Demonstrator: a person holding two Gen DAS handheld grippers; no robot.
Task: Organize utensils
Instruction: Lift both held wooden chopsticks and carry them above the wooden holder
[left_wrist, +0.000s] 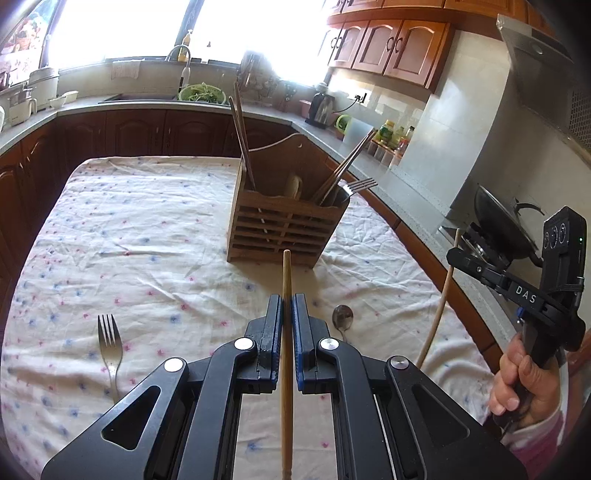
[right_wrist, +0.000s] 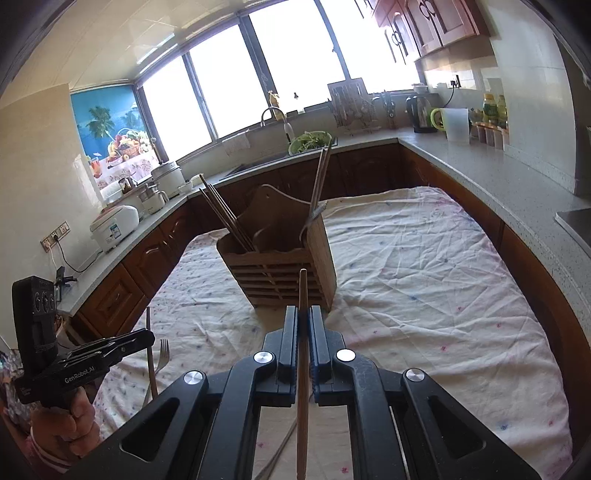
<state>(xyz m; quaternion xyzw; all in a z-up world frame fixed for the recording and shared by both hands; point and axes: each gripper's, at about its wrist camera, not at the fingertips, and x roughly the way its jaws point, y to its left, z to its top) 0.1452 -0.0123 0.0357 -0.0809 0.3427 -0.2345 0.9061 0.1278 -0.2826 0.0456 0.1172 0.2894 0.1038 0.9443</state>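
Pinching a wooden chopstick (left_wrist: 287, 295), the left gripper (left_wrist: 287, 306) faces the wooden utensil holder (left_wrist: 284, 229) on the floral cloth (left_wrist: 147, 229); a fork (left_wrist: 109, 343) and spoon (left_wrist: 342, 317) lie beside it. From the right wrist, the right gripper (right_wrist: 303, 321) clamps another chopstick (right_wrist: 303, 295), the holder (right_wrist: 280, 269) directly ahead.

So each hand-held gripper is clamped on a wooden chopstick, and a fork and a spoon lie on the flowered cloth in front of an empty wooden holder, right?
Nearly. The wooden holder isn't empty: the left wrist view shows chopsticks and a fork standing in it. The rest holds: the left hand-held gripper and right hand-held gripper each clamp a wooden chopstick, and a fork and a spoon lie on the flowered cloth.
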